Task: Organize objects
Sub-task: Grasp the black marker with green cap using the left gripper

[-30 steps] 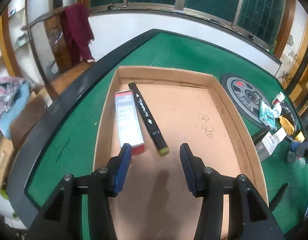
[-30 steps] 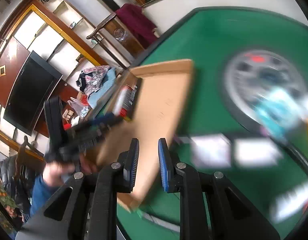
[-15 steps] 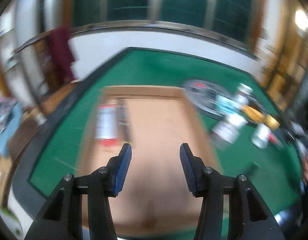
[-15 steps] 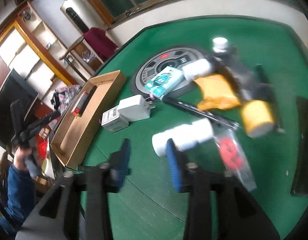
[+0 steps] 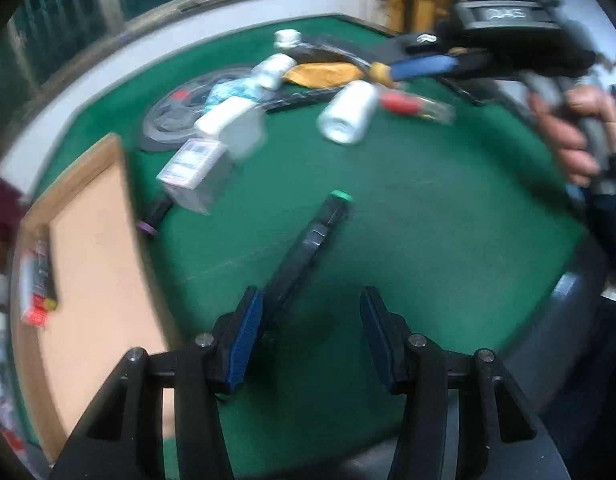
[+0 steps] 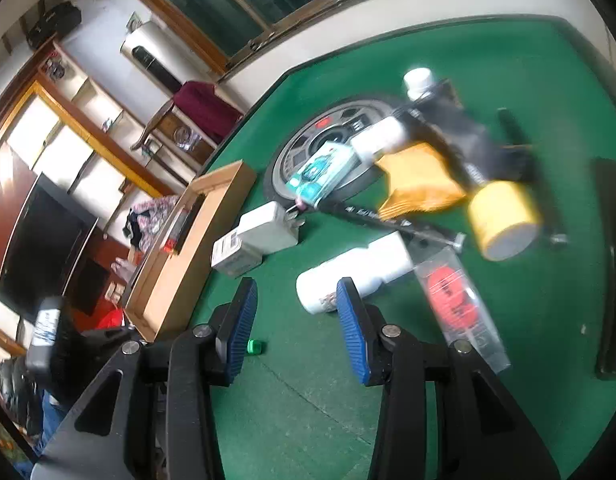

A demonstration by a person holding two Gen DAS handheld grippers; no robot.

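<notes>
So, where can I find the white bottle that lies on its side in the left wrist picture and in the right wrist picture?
Left wrist view: the white bottle lies upper centre on the green table, just left of the clear packet with red contents.
Right wrist view: the white bottle lies at centre, just above the right gripper.
Shared landmark: the cardboard tray, left of the bottle in both.

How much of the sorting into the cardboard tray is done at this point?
Barely started. The cardboard tray holds only a red-and-white box and a marker along one wall. Both the left gripper and right gripper are open and empty. Still on the green table: green-capped marker, white bottle, charger, yellow jar.
</notes>
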